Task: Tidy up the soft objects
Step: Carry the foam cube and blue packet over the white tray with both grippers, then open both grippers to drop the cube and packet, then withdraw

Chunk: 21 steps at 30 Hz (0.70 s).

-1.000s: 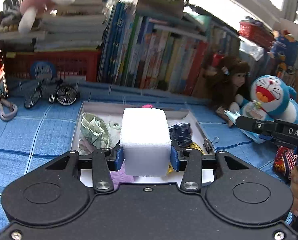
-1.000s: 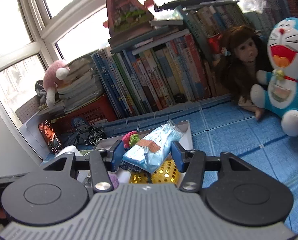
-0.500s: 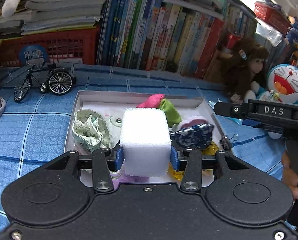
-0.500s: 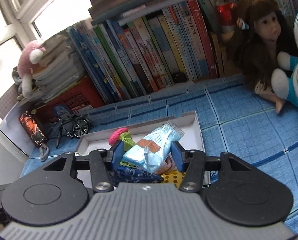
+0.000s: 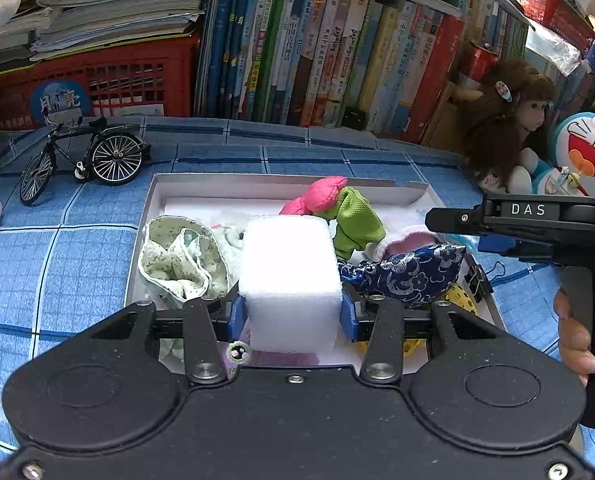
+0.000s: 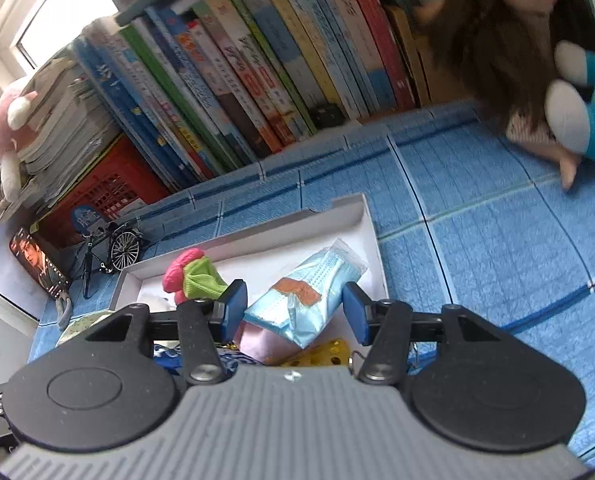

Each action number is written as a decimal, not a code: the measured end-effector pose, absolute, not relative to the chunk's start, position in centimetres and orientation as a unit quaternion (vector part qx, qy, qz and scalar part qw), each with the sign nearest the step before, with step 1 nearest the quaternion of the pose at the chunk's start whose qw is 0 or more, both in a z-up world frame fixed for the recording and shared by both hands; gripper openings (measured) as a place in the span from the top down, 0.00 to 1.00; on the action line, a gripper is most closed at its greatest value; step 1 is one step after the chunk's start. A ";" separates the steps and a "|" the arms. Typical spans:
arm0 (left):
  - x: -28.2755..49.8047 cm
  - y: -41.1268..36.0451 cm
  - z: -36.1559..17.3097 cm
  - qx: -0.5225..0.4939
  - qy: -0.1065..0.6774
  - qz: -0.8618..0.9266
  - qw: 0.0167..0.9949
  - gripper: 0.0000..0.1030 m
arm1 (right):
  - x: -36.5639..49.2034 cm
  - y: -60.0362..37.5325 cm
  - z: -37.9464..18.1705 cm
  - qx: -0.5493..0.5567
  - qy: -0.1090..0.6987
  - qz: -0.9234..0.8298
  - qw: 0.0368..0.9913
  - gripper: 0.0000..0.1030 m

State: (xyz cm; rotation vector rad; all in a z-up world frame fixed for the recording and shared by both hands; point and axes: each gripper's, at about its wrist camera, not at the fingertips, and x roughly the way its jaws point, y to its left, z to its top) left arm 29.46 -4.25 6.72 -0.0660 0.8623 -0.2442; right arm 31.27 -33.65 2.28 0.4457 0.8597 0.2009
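My left gripper (image 5: pixel 291 316) is shut on a white foam cube (image 5: pixel 289 276) and holds it over the near part of the white box (image 5: pixel 257 184). In the box lie a floral cloth (image 5: pixel 181 258), a pink and green fabric flower (image 5: pixel 337 210) and a navy patterned pouch (image 5: pixel 409 272). My right gripper (image 6: pixel 293 312) stands open over the box's right part (image 6: pixel 371 240), its pads apart from the blue packet of face masks (image 6: pixel 305 296) between them; the packet seems to rest on the things below. The right gripper also shows in the left wrist view (image 5: pixel 517 222).
A blue checked cloth (image 5: pixel 57 248) covers the table. A model bicycle (image 5: pixel 85 156) stands left of the box. A row of books (image 5: pixel 317 40) and a red crate (image 5: pixel 97 80) line the back. A doll (image 5: pixel 509 120) and a Doraemon plush (image 5: pixel 585 152) sit at right.
Both grippers have come down closer over the box. The right gripper's jaws have opened and let go of the blue mask packet. The left still holds the foam cube.
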 end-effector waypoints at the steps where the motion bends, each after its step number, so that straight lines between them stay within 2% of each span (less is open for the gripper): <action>1: 29.5 -4.4 6.6 -0.028 0.416 -0.117 0.901 0.57 | 31.2 -33.8 2.2 0.216 0.412 0.097 0.880 0.31; 4: 29.4 -4.7 6.5 -0.021 0.414 -0.113 0.903 0.50 | 30.9 -33.9 2.1 0.226 0.407 0.107 0.879 0.17; 10: 28.6 -4.9 6.9 -0.014 0.407 -0.116 0.906 0.41 | 30.0 -33.8 3.0 0.224 0.394 0.120 0.883 0.13; 15: 27.2 -4.9 7.9 -0.012 0.389 -0.116 0.914 0.28 | 28.6 -33.8 3.9 0.229 0.382 0.133 0.885 0.10; 21: 25.2 -4.9 8.8 -0.011 0.378 -0.123 0.918 0.27 | 26.4 -33.3 5.0 0.219 0.368 0.150 0.891 0.08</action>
